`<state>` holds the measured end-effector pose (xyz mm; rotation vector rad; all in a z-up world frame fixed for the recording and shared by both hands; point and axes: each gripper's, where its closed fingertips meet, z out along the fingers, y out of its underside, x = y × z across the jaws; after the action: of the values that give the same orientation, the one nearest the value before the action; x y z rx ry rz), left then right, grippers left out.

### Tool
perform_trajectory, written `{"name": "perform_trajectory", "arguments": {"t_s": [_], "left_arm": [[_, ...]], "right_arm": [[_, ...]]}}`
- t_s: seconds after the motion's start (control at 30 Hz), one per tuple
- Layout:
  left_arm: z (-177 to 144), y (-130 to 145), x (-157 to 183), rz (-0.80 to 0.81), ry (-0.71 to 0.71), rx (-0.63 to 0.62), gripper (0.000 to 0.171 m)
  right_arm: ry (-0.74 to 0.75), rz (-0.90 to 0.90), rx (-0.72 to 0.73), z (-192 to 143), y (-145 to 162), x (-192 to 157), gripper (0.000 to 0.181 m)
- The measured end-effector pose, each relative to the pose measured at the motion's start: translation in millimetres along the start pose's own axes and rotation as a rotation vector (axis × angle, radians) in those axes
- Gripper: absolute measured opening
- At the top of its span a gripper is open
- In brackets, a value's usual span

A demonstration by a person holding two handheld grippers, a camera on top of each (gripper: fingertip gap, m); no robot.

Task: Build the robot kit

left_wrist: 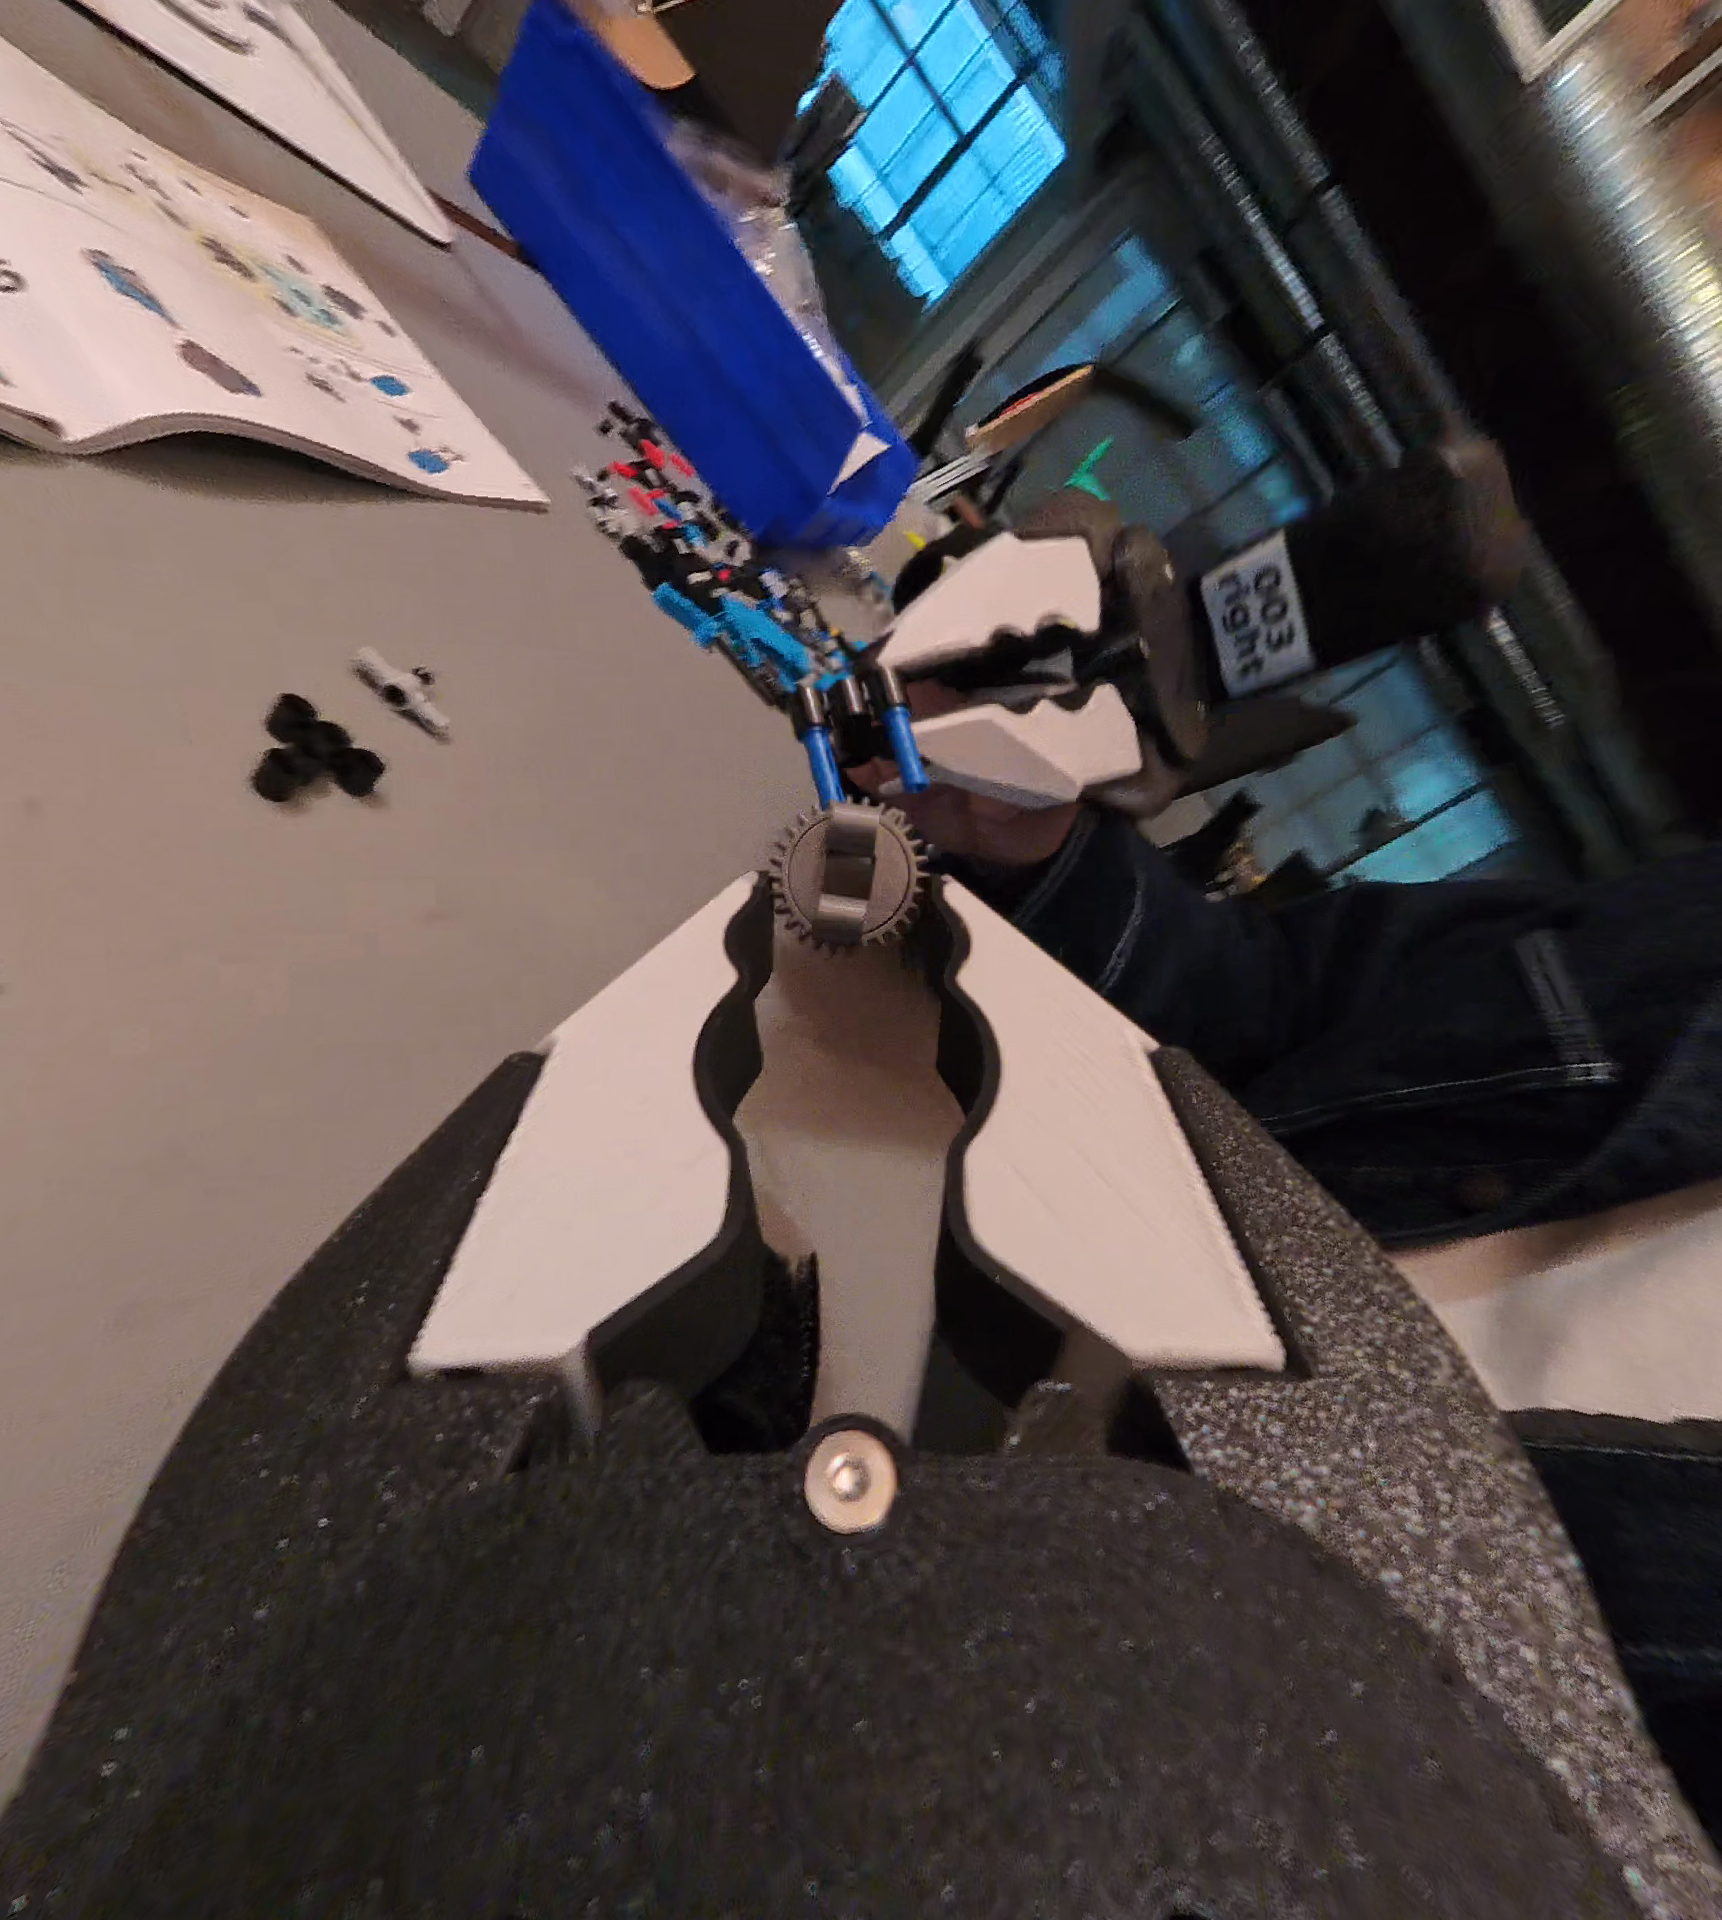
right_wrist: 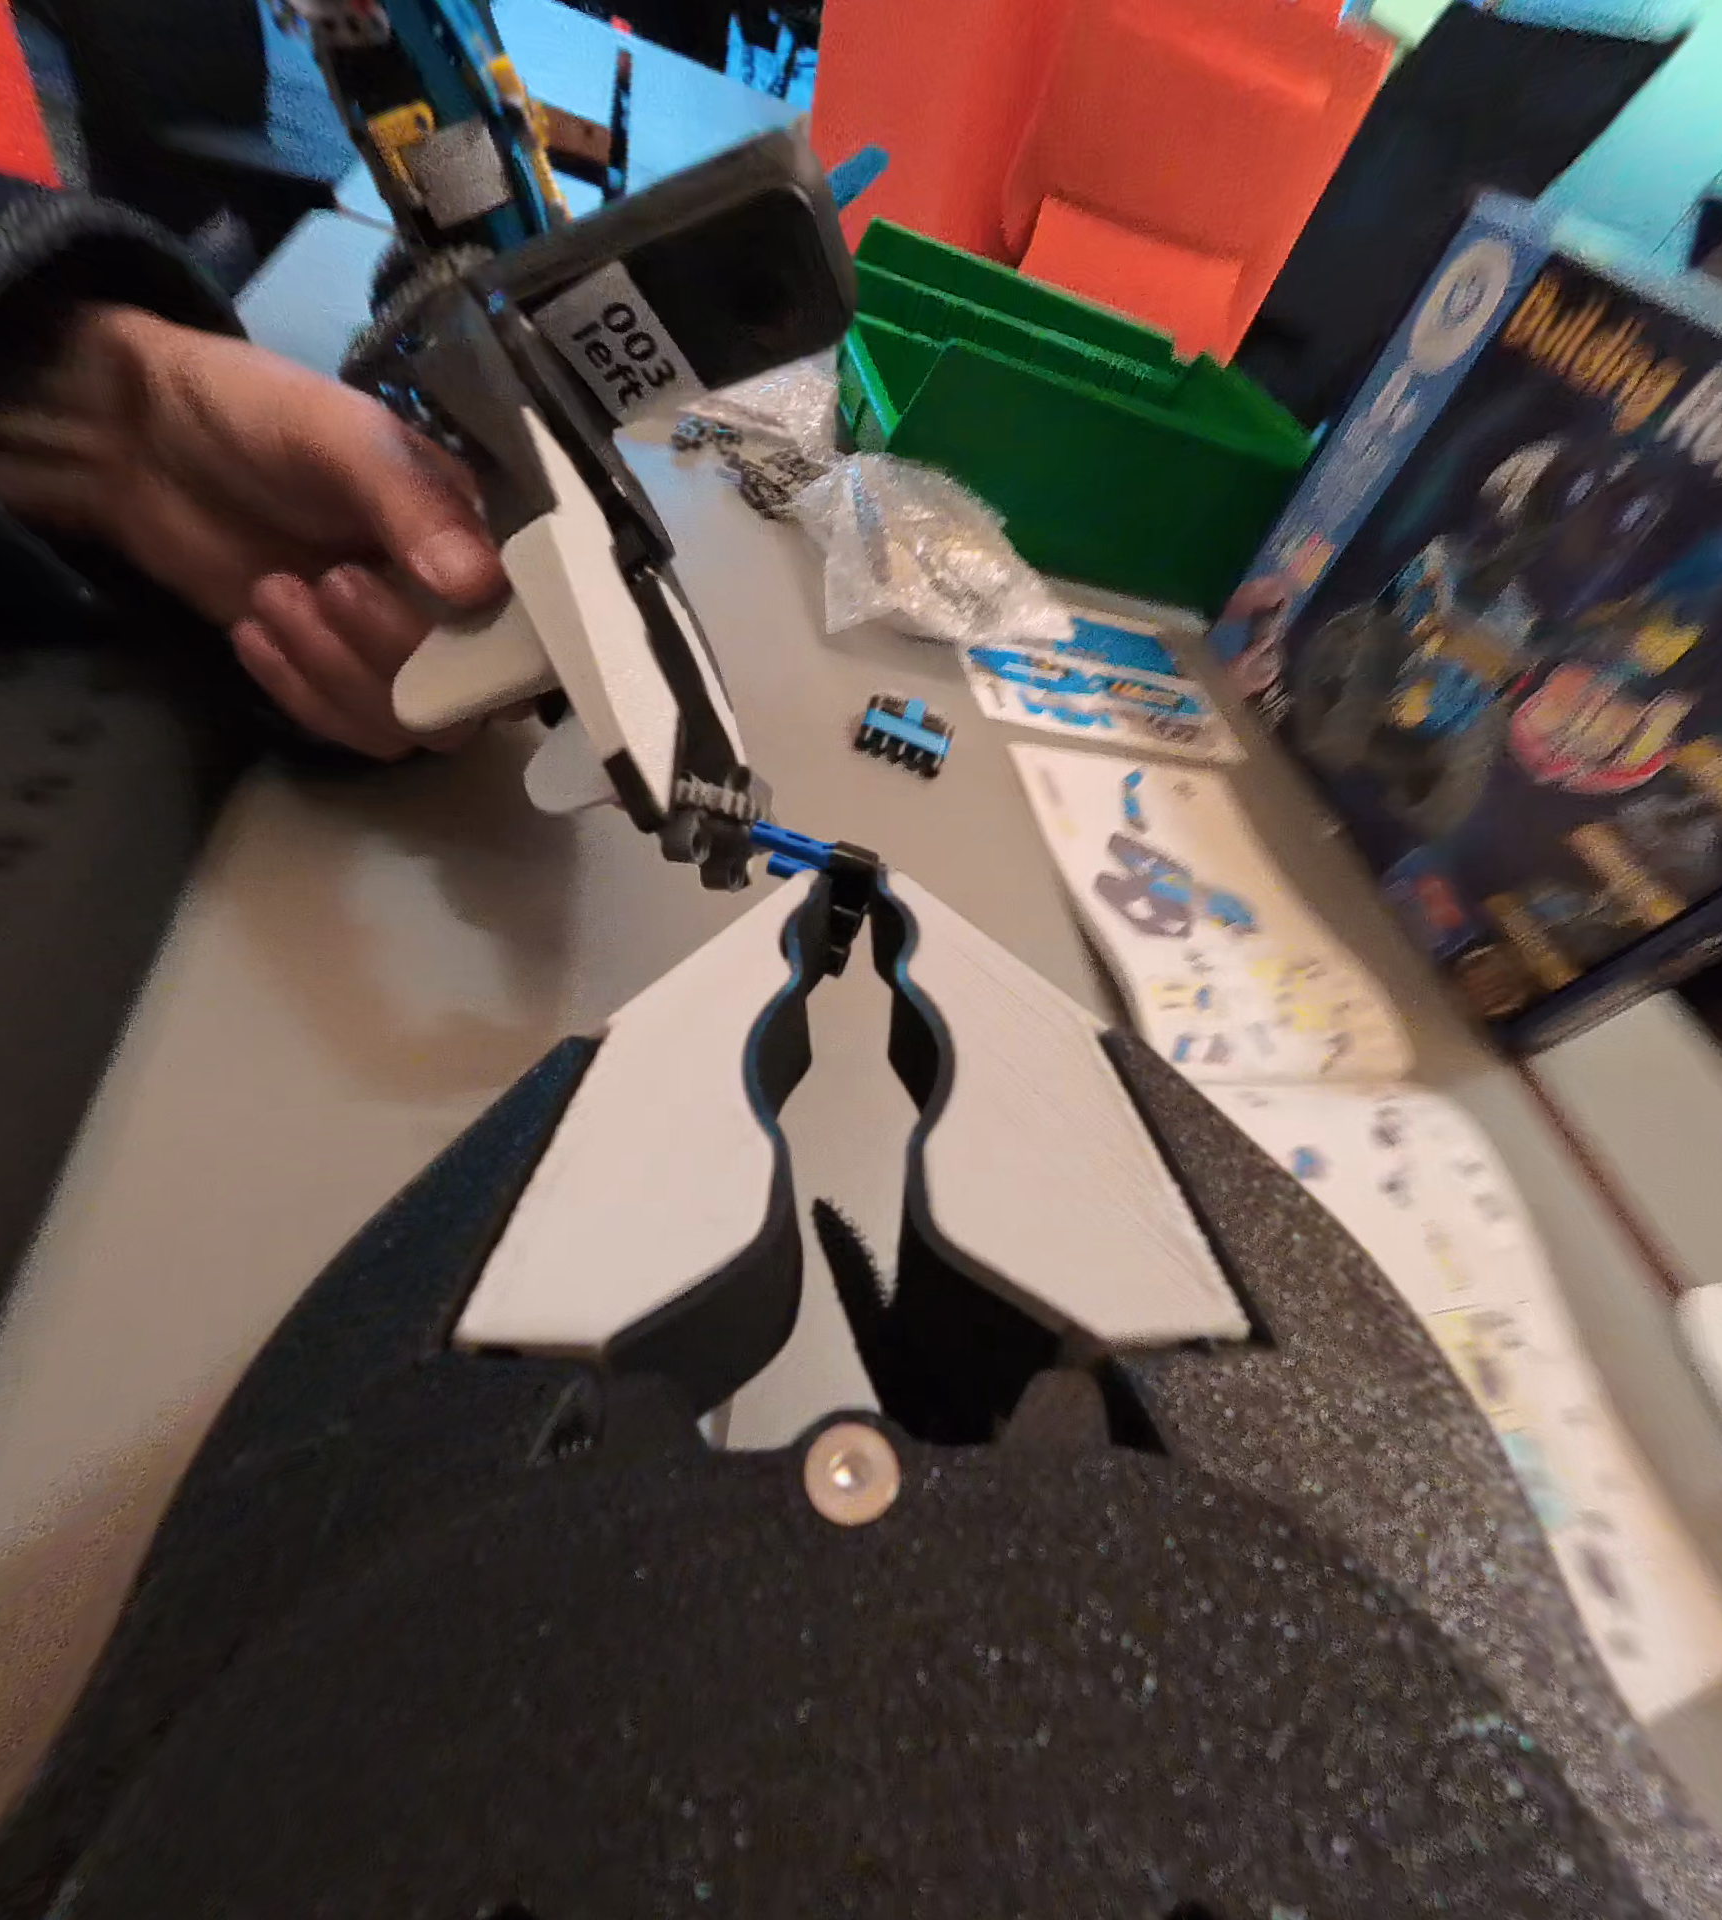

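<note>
My left gripper [left_wrist: 852,883] is shut on a grey toothed gear piece [left_wrist: 849,883] held above the table. It also shows in the right wrist view [right_wrist: 706,821], with the gear piece [right_wrist: 717,826] at its tip. My right gripper [right_wrist: 846,894] is shut on a small black connector [right_wrist: 841,904] with two blue pins [right_wrist: 795,847] sticking out toward the gear piece. In the left wrist view the right gripper [left_wrist: 888,727] holds the black connector [left_wrist: 852,712], and the blue pins [left_wrist: 821,764] point down at the gear, almost touching it.
A blue bin [left_wrist: 680,281], a pile of small parts [left_wrist: 691,561], black pieces [left_wrist: 311,748] and an open instruction booklet [left_wrist: 109,312] lie on the grey table [left_wrist: 213,1039]. A green bin [right_wrist: 1044,416], plastic bags [right_wrist: 898,551], a small blue-black assembly [right_wrist: 904,736], leaflets [right_wrist: 1221,914] and a printed box [right_wrist: 1563,623] lie right. The grippers are tip to tip, or close to it.
</note>
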<state>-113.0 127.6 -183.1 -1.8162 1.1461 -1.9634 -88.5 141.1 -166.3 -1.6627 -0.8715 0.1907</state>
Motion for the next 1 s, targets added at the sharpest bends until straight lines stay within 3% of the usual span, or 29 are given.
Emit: {"name": "perform_trajectory", "arguments": {"t_s": [0.1, 0.33, 0.7, 0.9, 1.0], "left_arm": [[-0.5, -0.9, 2.9, -0.031, 0.037, 0.014, 0.028], [-2.4, -3.4, -3.0, -0.070, 0.026, 0.034, 0.028], [-2.3, -7.5, -6.5, -0.107, 0.018, 0.072, 0.027], [-4.6, -19.0, -9.5, -0.197, 0.044, 0.167, 0.027], [-7.6, -27.9, -14.9, -0.276, 0.058, 0.245, 0.028]], "right_arm": [[0.076, -0.199, -0.005, -1.8, -11.2, -6.0, 0.006], [0.120, -0.275, -0.117, 8.0, 2.1, -7.6, 0.006], [0.076, -0.143, -0.113, 11.6, 3.5, -11.5, 0.006], [0.125, -0.033, -0.106, 15.5, 1.5, -5.0, 0.006], [0.223, -0.006, -0.128, 19.8, 1.2, 2.4, 0.007]]}}
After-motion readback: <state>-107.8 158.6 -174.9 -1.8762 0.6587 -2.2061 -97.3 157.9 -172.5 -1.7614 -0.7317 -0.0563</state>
